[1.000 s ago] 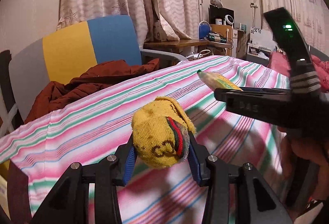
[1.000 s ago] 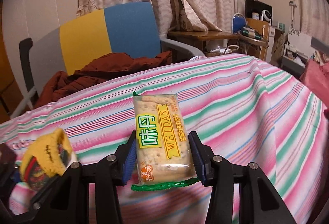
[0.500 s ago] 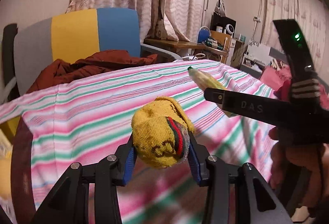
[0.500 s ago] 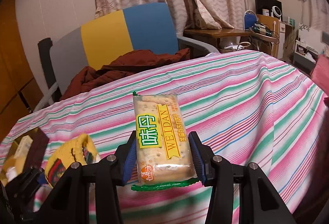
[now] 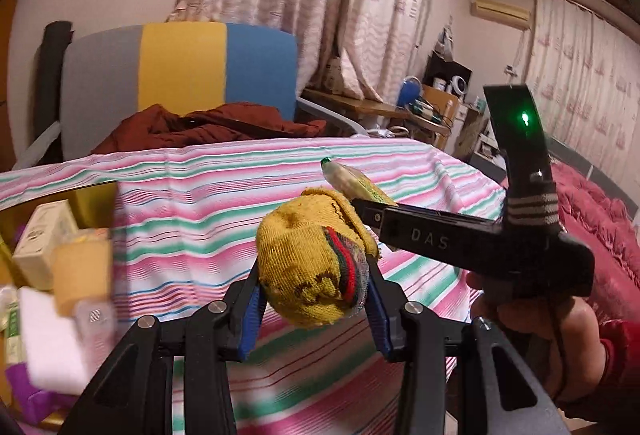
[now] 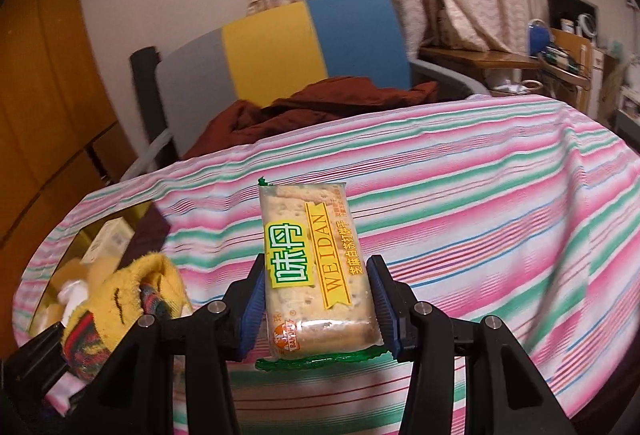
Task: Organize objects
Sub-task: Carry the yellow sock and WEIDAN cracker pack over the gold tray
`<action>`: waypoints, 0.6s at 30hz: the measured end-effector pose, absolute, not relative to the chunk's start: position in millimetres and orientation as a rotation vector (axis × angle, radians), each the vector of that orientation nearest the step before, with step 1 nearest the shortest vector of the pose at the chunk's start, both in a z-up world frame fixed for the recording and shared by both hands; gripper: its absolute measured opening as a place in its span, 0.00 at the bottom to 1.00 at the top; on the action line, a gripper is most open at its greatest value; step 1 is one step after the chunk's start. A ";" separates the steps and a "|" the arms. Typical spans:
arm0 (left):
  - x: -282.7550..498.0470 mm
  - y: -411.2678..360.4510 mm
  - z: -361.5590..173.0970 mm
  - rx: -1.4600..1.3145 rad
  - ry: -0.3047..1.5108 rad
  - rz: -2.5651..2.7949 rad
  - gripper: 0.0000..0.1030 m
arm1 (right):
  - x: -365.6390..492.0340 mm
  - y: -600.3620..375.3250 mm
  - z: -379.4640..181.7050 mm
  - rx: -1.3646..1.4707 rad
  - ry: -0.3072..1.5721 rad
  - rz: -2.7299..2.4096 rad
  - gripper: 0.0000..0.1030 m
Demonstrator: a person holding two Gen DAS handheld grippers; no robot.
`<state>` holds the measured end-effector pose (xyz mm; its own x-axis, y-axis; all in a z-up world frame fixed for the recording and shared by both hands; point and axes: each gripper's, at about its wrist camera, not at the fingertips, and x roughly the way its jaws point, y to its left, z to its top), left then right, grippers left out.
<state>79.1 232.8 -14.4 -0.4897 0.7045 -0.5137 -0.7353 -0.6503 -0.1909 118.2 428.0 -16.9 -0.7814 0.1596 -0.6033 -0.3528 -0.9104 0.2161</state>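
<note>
A rolled yellow sock [image 5: 314, 267] with red and green bands sits between the blue pads of my left gripper [image 5: 316, 297], which is shut on it above the striped cloth [image 5: 200, 203]. My right gripper [image 6: 318, 299] is shut on a clear cracker packet [image 6: 316, 271] with a yellow and green label, held upright. In the left wrist view the right gripper's black body [image 5: 472, 239] and the hand holding it show at the right, with the packet's tip [image 5: 348, 179] sticking out. The sock [image 6: 120, 295] also appears low left in the right wrist view.
A container [image 5: 92, 199] of small boxes and packets lies at the table's left edge. Behind the table stands a grey, yellow and blue chair [image 6: 304, 47] with a dark red garment [image 6: 328, 107] on it. A red blanket [image 5: 600, 219] lies to the right.
Both grippers have swung to the left over the striped cloth, each keeping its object. The container of boxes at the left edge has come into both views.
</note>
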 end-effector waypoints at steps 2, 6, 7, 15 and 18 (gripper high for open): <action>77.9 217.2 -10.6 -0.716 0.037 2.185 0.43 | 114.5 415.8 -14.3 -0.877 0.461 2.719 0.47; 73.6 185.5 -2.9 -0.718 -0.017 2.237 0.43 | 107.3 391.4 -8.2 -0.889 0.453 2.772 0.47; 71.2 179.7 -0.9 -0.719 -0.023 2.248 0.43 | 105.8 385.8 -6.7 -0.892 0.458 2.785 0.47; 56.2 115.1 3.7 -0.739 -0.128 2.378 0.43 | 90.2 335.6 4.7 -0.906 0.460 2.898 0.47; 45.6 90.9 4.5 -0.742 -0.156 2.443 0.43 | 81.9 317.3 7.5 -0.916 0.445 2.940 0.47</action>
